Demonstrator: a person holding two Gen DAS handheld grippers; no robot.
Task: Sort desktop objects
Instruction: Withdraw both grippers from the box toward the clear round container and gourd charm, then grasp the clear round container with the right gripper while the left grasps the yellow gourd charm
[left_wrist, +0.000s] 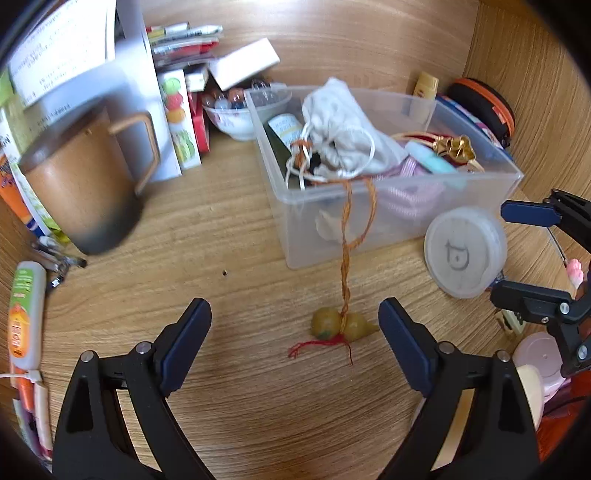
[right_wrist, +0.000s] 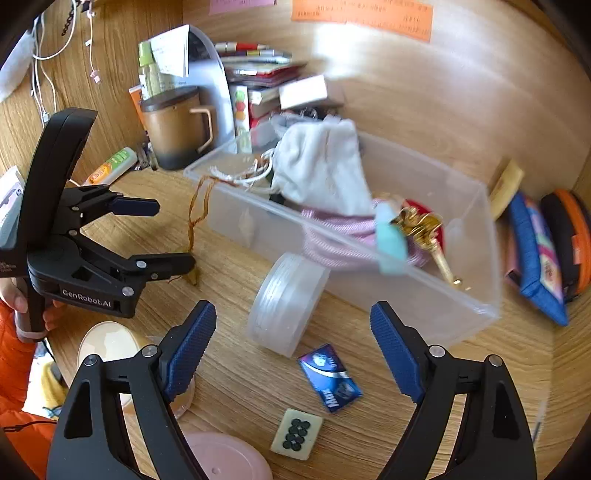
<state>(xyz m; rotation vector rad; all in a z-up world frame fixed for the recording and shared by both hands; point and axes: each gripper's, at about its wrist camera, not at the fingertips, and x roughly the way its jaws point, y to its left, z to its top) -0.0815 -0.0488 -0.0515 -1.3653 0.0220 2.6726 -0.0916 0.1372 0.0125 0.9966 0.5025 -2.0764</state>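
Observation:
A clear plastic bin (left_wrist: 388, 218) (right_wrist: 461, 295) holds a white drawstring pouch (left_wrist: 343, 125) (right_wrist: 321, 166), pink cord, a teal piece and a gold ornament (right_wrist: 421, 221). An orange braided cord (left_wrist: 347, 258) hangs over its front wall down to a small yellow gourd charm (left_wrist: 341, 325) on the desk. My left gripper (left_wrist: 295, 332) (right_wrist: 173, 236) is open, with the charm between its fingertips. A round translucent lidded case (left_wrist: 463, 254) (right_wrist: 288, 306) leans on the bin. My right gripper (right_wrist: 293, 343) (left_wrist: 517, 254) is open and empty just before the case.
A brown lidded mug (left_wrist: 85, 184) (right_wrist: 177, 125), books and pens stand at the back left. A tube (left_wrist: 26, 314) lies at the left. A blue packet (right_wrist: 330, 376), a mahjong tile (right_wrist: 295, 434) and a pink lid (right_wrist: 225, 458) lie near me. An orange-trimmed case (right_wrist: 565, 236) sits right.

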